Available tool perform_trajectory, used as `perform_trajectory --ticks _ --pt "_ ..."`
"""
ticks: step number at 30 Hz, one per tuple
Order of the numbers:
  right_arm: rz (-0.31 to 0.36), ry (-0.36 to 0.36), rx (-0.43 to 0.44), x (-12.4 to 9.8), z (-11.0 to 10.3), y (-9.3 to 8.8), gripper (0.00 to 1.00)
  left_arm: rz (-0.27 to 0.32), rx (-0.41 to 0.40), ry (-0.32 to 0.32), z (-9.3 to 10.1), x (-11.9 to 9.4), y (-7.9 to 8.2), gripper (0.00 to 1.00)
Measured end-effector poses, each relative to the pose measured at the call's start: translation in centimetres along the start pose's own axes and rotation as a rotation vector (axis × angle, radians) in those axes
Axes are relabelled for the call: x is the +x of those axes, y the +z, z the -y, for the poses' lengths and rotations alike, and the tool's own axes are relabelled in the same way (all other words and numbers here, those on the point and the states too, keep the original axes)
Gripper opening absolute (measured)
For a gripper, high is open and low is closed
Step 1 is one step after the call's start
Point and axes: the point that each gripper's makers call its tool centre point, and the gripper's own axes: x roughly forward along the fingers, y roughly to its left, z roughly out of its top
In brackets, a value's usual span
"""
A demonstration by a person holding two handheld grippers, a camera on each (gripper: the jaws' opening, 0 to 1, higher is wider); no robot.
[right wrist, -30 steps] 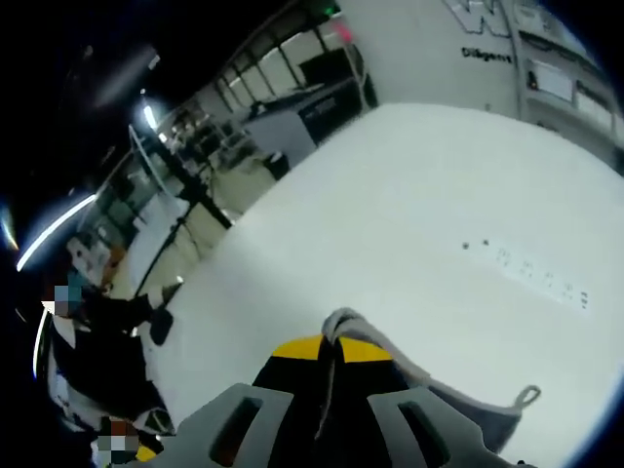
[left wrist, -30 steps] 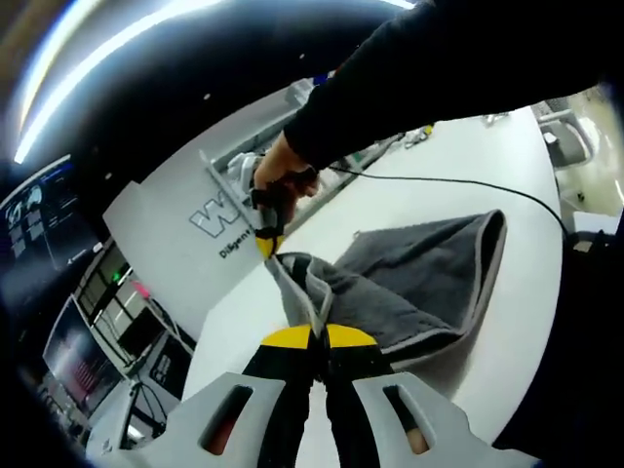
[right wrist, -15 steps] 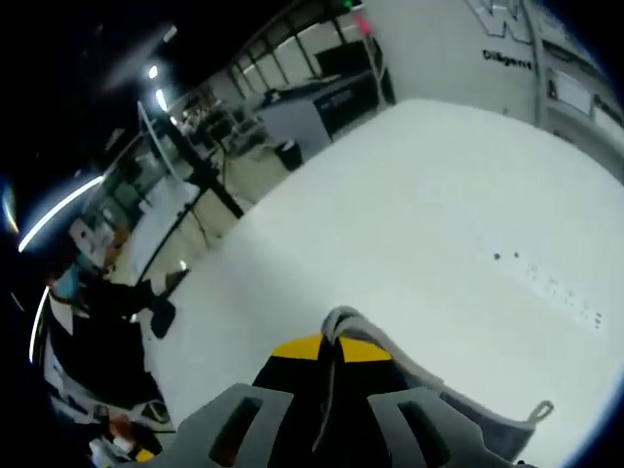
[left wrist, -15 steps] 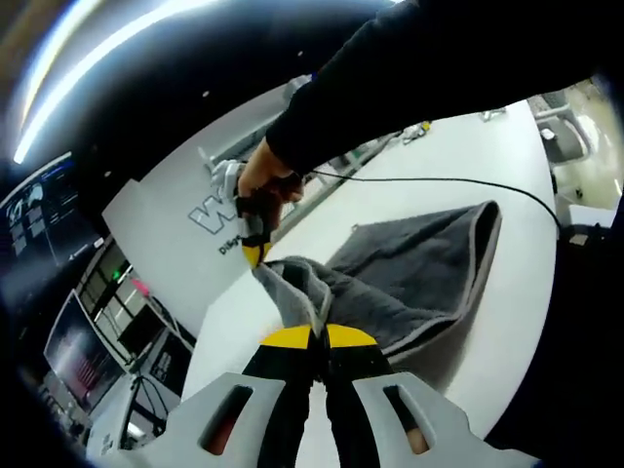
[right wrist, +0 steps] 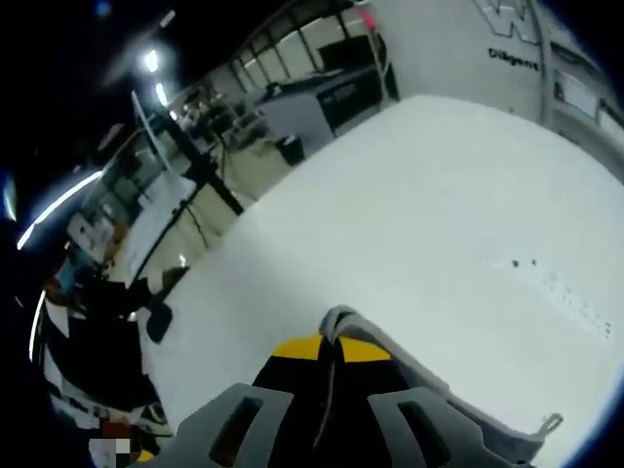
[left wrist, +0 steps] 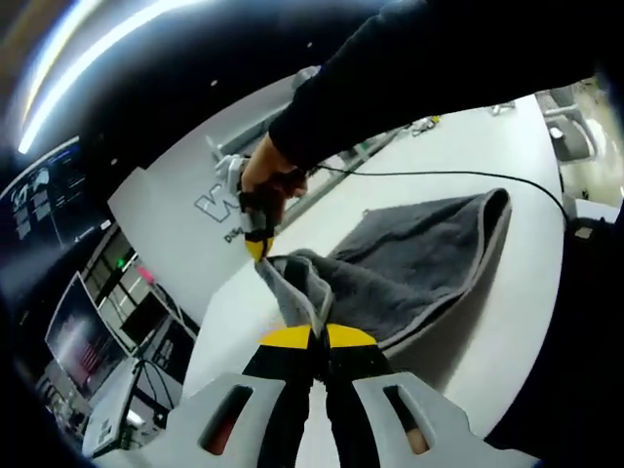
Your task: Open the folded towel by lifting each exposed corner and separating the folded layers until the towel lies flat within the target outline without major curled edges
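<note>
A grey towel (left wrist: 419, 258) with a paler border lies partly folded on the white table (left wrist: 458, 175). My left gripper (left wrist: 319, 336) is shut on one of its corners, and the cloth rises from the yellow-tipped jaws. Across the stretched edge, the right gripper (left wrist: 259, 246) pinches another corner, held by a hand (left wrist: 268, 174) in a dark sleeve. In the right gripper view the right gripper (right wrist: 330, 347) is shut on a towel corner (right wrist: 339, 320), and the pale hem (right wrist: 458, 400) trails off to the lower right with a small hang loop (right wrist: 551, 423).
A black cable (left wrist: 439, 177) runs over the table behind the towel. A white panel with lettering (left wrist: 210, 210) stands beyond the table edge. Monitors (left wrist: 78, 341) and desks sit at the left. A person (right wrist: 93, 292) stands past the table's far side.
The right gripper has carried its corner a little further from the left gripper, drawing the towel edge tauter. Both views have shifted slightly with the hands.
</note>
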Motion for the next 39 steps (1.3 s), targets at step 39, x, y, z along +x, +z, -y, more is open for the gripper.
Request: perform_trajectory --ticks 39 --pt "-0.115 0.009 -0.043 8.6 -3.4 -1.9 0.0 -0.057 -0.151 -0.053 0.8 -1.2 -5.7 0.0"
